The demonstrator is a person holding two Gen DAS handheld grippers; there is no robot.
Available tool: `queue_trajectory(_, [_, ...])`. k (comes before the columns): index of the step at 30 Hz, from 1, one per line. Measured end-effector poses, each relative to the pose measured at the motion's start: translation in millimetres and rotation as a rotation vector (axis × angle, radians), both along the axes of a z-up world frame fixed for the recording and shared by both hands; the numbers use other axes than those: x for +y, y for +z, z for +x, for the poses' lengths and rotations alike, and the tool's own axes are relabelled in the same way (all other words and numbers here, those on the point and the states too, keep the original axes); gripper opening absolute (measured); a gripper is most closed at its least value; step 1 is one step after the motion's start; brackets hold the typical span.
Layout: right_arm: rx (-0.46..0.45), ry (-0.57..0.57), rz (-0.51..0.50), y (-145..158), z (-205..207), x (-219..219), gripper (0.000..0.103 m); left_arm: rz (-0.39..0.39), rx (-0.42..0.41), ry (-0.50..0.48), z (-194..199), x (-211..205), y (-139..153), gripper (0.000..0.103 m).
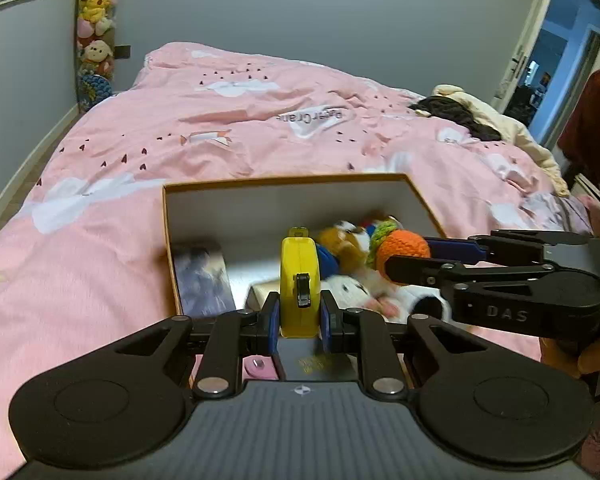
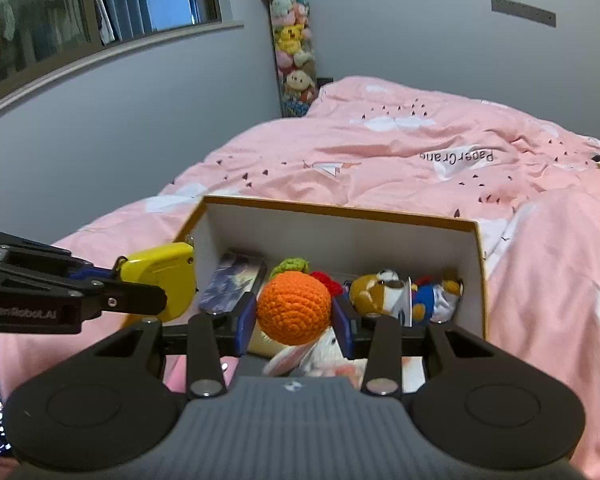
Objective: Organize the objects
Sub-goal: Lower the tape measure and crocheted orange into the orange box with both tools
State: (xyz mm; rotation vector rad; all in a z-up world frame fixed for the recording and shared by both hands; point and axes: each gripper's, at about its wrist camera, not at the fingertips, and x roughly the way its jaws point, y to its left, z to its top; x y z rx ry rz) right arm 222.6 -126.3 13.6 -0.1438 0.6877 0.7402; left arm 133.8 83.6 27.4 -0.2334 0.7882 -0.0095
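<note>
An open cardboard box (image 1: 284, 179) (image 2: 340, 210) sits on the pink bed. My left gripper (image 1: 299, 316) is shut on a yellow tape measure (image 1: 299, 280), held upright over the box's near edge; it shows from the side in the right wrist view (image 2: 160, 276). My right gripper (image 2: 294, 320) is shut on an orange crocheted ball with a green top (image 2: 294, 307) (image 1: 404, 246), held over the box's near right part. Inside lie a brown plush dog (image 2: 374, 290) (image 1: 346, 246), a white plush (image 1: 364, 288), a blue duck toy (image 2: 432, 298) and a dark picture card (image 1: 204, 276) (image 2: 236, 280).
The pink duvet (image 1: 220, 120) (image 2: 420, 148) covers the bed all around the box. Dark and cream clothes (image 1: 472, 114) lie at the far right. A tall tube of plush toys (image 1: 94, 28) (image 2: 294, 48) stands in the corner. A door (image 1: 552, 60) is open at right.
</note>
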Motion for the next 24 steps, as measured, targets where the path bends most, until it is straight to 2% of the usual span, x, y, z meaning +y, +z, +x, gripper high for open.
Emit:
queue_trajectory(6, [0.046,0.029,-0.03,-22.2,47.2,32.3,0.043,-0.045,0.038,0.034,37.9,20.0,-15.2,0.022])
queue_trajectory(11, [0.067,0.035,-0.095,-45.6,72.9,55.2,0.043,-0.064,0.07,0.043,63.0,30.2,-28.1,0.022])
queue_trajectory(15, [0.079,0.031,-0.147,-61.6,84.0,63.1,0.043,-0.091,0.097,0.038,82.0,35.5,-39.7,0.022])
queue_trajectory(21, [0.12,0.058,-0.139,-69.2,93.4,64.1,0.044,-0.098,0.147,0.032,104.4,35.2,-55.4,0.022])
queue_trajectory(24, [0.108,0.071,-0.158,-70.6,93.5,69.3,0.044,-0.094,0.161,0.032,109.6,34.8,-59.6,0.022])
